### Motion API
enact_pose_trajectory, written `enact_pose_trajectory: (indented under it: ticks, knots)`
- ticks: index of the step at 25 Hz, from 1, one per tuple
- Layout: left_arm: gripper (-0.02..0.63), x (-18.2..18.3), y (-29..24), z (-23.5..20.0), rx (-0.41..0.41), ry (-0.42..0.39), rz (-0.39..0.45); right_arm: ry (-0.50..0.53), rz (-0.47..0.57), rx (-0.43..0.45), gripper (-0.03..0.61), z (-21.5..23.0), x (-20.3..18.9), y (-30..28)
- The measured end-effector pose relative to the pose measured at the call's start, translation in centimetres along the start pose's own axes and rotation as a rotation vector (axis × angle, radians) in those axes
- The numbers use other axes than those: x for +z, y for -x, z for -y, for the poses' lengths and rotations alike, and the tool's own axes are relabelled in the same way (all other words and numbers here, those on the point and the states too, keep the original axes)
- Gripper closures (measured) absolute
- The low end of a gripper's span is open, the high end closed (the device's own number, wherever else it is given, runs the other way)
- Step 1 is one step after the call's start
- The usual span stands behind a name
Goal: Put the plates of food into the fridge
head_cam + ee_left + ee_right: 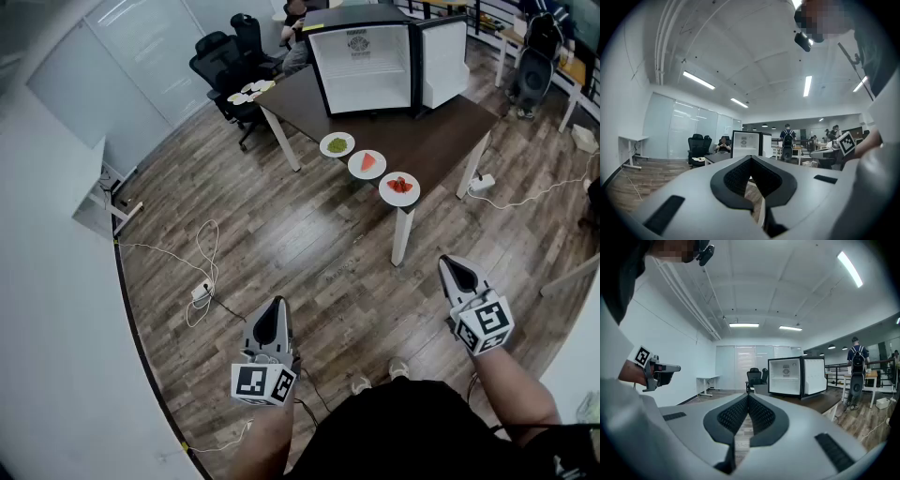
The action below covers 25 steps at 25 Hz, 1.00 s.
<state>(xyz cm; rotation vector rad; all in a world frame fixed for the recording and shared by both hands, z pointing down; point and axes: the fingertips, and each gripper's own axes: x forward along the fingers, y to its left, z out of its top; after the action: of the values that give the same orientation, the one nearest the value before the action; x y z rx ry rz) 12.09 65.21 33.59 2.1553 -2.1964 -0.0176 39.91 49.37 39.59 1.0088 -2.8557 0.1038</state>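
Plates of food sit in a row on the near edge of the brown table [441, 131]: the green plate [337, 144], the red-wedge plate [367, 164] and the red-pieces plate [399, 188]. Behind them on the table stands the fridge [364, 66], door open. We hold the left gripper [271, 317] and right gripper [458, 273] well back over the wood floor [281, 225], both with jaws closed and empty.

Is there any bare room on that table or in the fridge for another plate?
The tabletop is bare between the open fridge and the three plates, and the fridge's white inside looks empty. The table's near edge, holding those plates, is crowded.
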Motion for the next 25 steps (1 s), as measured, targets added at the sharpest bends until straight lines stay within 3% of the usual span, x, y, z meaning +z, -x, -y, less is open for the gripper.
enact_pose_trajectory:
  ticks: [12,17,25]
  knots:
    - [0.609,1.0,-2.5,2.5,0.019,-0.018,0.012,-0.005,-0.073,0.018,0.574,2.0,-2.6,-1.3]
    - [0.609,2.2,-3.5,4.1,0.019,-0.047,0.023,-0.008,-0.049,0.034,0.574,2.8,-2.5,-1.6]
    - [0.609,0.9,-5.1,3.4,0.001,-0.057,-0.010,-0.046,-0.053,0.054,0.574,3.7,-4.1,-2.9]
